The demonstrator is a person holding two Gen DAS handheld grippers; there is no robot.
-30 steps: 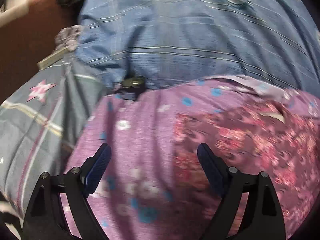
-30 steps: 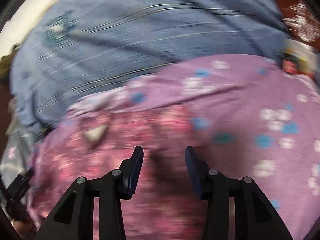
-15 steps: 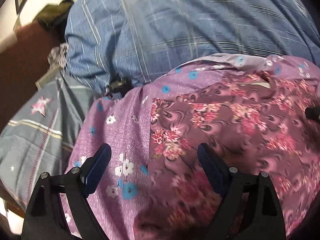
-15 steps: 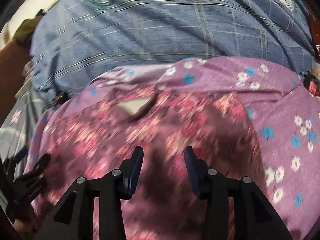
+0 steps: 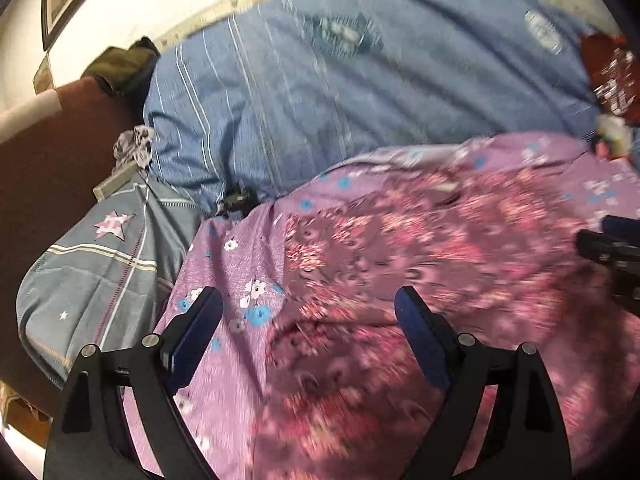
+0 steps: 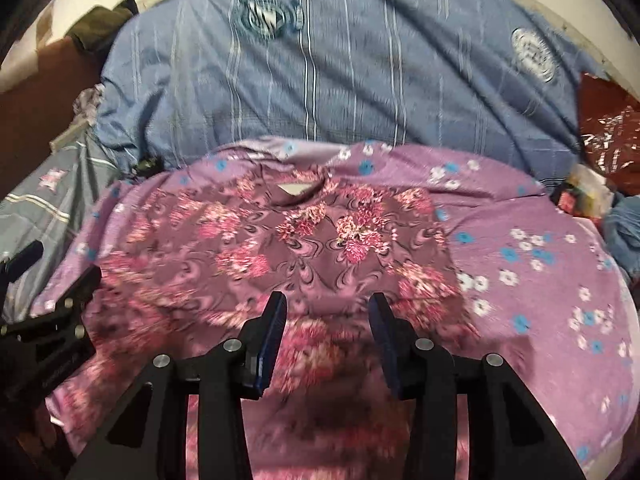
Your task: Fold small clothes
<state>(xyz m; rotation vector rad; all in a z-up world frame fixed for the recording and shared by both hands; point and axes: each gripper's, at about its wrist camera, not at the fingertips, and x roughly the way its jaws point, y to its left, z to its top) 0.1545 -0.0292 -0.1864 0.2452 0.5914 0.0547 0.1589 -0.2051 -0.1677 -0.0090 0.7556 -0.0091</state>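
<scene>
Both tools pulled back; floral top (image 6: 320, 240) apparently flat, ungripped.

left tool (image 5: 306, 316): black frame, blue pads, silver screws | right tool (image 6: 328, 320): same build

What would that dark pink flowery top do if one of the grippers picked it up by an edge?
The flowery top would probably droop and sag: it lies flat and follows the soft purple sheet under it, with small wrinkles near its neckline. It looks thin, so likely light. Pushed, it would probably bunch up rather than slide as one piece.
</scene>
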